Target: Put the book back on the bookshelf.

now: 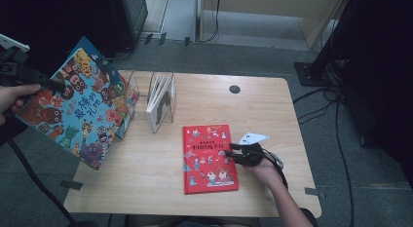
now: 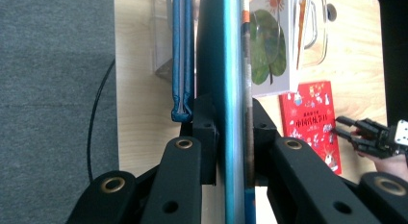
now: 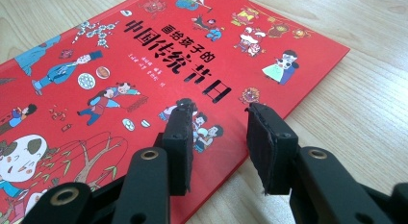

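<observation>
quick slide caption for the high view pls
Left hand-held gripper lifts a blue picture book beside the clear rack; right hand-held gripper rests open over the red book.

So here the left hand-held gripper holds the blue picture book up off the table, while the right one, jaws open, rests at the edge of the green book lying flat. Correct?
Not quite: the flat book is red, not green, as the high view shows. The left hand-held gripper does hold the blue picture book up, and the right hand-held gripper sits open at the red book's edge.

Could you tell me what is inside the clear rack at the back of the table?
The clear rack holds one white picture book standing upright in a right-hand slot; the middle slots look empty. The blue monster book clamped in the left gripper covers its left end.
</observation>
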Motion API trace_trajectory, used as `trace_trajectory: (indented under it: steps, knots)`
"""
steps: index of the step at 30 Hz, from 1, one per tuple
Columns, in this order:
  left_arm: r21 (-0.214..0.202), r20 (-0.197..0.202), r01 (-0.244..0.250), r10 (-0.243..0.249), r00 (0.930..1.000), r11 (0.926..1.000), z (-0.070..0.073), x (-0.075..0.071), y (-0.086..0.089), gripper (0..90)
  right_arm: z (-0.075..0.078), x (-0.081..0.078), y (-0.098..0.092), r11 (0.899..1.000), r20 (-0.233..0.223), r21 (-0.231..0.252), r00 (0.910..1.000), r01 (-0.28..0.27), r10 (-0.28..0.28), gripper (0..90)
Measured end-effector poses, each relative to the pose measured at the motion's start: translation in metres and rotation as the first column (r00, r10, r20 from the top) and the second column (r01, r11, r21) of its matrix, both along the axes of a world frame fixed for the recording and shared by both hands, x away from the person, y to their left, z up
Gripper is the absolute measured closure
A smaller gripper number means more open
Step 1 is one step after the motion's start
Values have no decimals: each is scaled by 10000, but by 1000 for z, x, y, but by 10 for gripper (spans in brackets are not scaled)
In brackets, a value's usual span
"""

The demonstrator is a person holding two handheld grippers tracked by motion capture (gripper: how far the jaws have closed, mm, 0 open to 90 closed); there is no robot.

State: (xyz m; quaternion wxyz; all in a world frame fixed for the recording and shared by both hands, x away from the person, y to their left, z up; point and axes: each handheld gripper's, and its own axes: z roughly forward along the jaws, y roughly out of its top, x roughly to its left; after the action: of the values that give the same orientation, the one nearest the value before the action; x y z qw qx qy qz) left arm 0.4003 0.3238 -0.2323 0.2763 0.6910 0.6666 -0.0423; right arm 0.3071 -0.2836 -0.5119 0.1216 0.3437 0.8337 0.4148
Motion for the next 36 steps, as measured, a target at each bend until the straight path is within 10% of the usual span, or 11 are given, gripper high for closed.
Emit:
trace_trajectory:
  steps: [12, 36]
  knots:
    - [-111, 323, -98, 102, 9994, 9999, 17, 2, 0, 800, 0, 0, 1, 10000, 53, -32, 10000, -5, 5, 632]
    - [310, 227, -404, 397, 9990, 9987, -5, 59, -31, 795, 0, 0, 1, 10000, 39, 25, 10000, -6, 6, 632]
